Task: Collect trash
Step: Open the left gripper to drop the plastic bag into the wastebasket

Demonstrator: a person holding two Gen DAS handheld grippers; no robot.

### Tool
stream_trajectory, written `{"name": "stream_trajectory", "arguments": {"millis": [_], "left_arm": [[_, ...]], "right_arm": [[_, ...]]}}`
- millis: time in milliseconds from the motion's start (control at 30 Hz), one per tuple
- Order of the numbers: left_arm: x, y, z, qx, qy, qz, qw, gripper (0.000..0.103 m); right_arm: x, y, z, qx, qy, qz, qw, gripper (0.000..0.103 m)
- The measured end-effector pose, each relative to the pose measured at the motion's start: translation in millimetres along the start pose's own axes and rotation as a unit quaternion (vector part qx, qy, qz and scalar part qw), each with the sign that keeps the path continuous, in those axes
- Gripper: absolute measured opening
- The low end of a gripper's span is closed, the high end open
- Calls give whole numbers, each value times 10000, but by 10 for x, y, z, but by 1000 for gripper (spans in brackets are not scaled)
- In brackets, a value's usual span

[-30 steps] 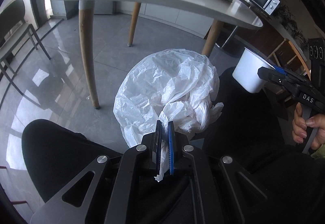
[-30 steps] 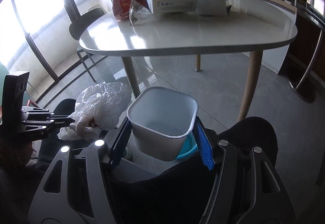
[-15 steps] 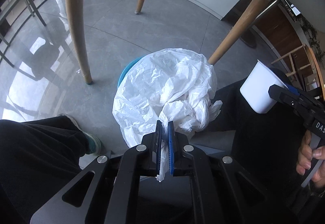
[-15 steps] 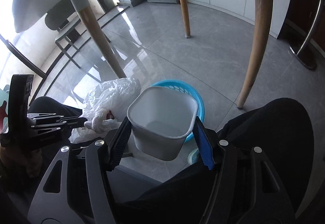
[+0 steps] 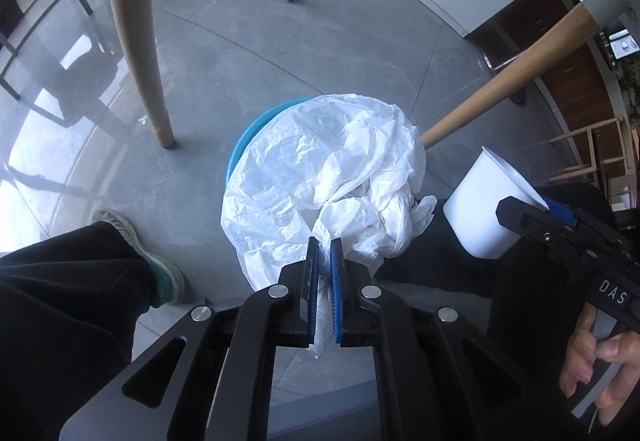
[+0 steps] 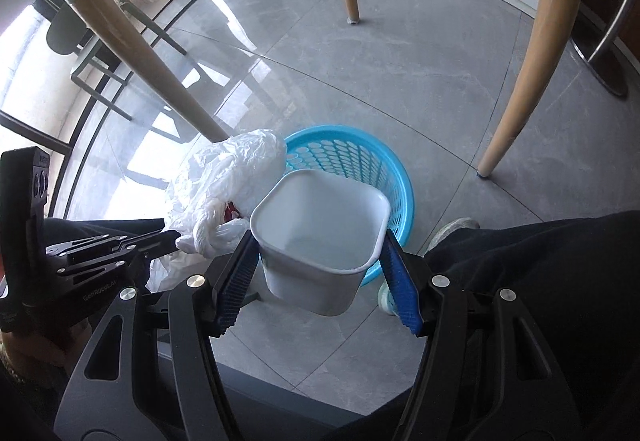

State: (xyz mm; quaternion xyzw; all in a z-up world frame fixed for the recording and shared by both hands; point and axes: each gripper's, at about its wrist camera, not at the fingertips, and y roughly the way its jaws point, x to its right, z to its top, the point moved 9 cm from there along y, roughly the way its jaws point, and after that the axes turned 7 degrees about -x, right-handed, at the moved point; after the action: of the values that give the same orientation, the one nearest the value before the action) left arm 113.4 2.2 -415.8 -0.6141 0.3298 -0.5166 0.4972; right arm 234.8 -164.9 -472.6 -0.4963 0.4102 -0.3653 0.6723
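Left tongs [image 5: 325, 261] clamped on knotted white bag [image 5: 328, 177], bulk bulging forward above blue basket [image 6: 360, 161]. Right tongs [image 6: 318, 273] gripping white tub [image 6: 320, 233], mouth tilted up and forward.

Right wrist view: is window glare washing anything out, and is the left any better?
Right wrist view: glare burns out the left floor beside the plastic bag; blue basket and white tub stay sharp. Left wrist view: only a lower-left floor patch is blown out; fisheye bends the table legs.

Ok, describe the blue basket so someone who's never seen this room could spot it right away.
Look at the grey tiled floor between the wooden table legs. The basket sits there, round, bright blue, its wall full of holes. It is the only blue container, below the white plastic bag and the white cup.
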Motion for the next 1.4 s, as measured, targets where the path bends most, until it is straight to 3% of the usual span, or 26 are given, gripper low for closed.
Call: {"name": "stream_trajectory", "arguments": {"millis": [333,533,600,633,667,967,1200,1400], "left_arm": [[-135,408,218,-347,-127,197,9991,5],[-127,513,339,-350,-121,210,9991,6],[-111,486,418,-152,-16,368,9992,15],[-90,471,445,-86,22,356,9993,27],[-87,476,473,-49,38,303,9995,32],[-224,448,450,-124,-307,223,9992,32],[-330,254,319,-131,-618,31,9980,32],[-285,-21,181,71,-519,258,9983,35]], "right_arm": [[117,704,207,-562,345,-21,9978,58],[188,866,287,-668,402,-101,9969,60],[234,864,296,-669,482,-114,9965,62],[249,837,273,-671,516,-98,9964,67],[255,836,269,-679,537,-94,9962,69],[231,823,190,-857,503,-147,9949,75],[116,587,121,-731,153,-245,9969,80],[41,271,-7,-607,22,-103,9981,84]]}}
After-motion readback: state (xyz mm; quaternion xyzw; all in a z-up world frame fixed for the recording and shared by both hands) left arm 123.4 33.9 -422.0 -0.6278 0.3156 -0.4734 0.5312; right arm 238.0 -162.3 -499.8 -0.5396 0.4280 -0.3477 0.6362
